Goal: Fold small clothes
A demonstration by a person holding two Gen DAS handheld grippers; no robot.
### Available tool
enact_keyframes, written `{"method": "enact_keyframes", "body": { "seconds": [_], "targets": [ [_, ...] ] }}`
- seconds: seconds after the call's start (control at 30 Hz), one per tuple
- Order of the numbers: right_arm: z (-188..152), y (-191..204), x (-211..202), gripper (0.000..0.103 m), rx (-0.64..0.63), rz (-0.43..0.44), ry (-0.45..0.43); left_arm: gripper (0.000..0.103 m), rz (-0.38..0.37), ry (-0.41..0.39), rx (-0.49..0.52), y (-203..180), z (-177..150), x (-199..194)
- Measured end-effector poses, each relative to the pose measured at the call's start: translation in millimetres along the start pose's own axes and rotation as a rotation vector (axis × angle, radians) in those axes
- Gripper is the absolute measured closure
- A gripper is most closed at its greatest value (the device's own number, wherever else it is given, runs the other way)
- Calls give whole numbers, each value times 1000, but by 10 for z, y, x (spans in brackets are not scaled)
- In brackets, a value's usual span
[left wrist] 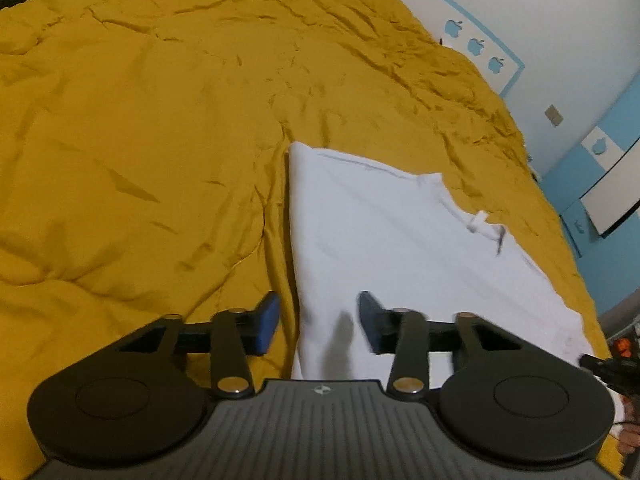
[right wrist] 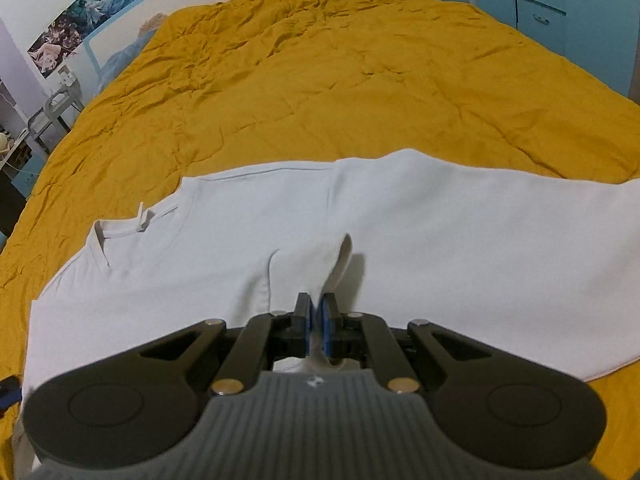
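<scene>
So the white t-shirt point(right wrist: 248, 240) was lying spread out on the mustard-yellow duvet point(right wrist: 320, 80), collar off to one side with a little tag loop sticking out near it. The right gripper point(right wrist: 316, 322) had its jaws pinched closed on a raised fold of the shirt's fabric, which stood up in a soft peak. The left gripper point(left wrist: 318, 320) was partly open, straddling the shirt's edge point(left wrist: 296, 280), pads not pressing on anything yet.

My guess is thin cotton: light, floppy, no stiffness, so it'd sag and bunch unless held at two spread points. Hem corners or shoulder seams look like the best grab spots. The duvet was crinkly and soft, so a low pinch could've snagged it too. Nothing else sat on the bed nearby.
</scene>
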State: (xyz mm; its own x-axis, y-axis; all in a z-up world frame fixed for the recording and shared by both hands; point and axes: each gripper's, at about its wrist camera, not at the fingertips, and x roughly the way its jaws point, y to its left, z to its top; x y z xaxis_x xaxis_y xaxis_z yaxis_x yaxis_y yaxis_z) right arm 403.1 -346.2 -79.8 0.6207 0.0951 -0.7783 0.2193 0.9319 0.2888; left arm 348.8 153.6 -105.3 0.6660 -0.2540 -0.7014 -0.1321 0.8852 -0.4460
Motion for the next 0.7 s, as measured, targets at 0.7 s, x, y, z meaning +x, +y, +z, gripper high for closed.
{"method": "enact_keyframes", "body": {
  "seconds": [0.7],
  "targets": [
    [-201, 4, 279, 103, -34, -46, 9, 103, 173, -46, 32, 181, -24, -6]
  ]
}}
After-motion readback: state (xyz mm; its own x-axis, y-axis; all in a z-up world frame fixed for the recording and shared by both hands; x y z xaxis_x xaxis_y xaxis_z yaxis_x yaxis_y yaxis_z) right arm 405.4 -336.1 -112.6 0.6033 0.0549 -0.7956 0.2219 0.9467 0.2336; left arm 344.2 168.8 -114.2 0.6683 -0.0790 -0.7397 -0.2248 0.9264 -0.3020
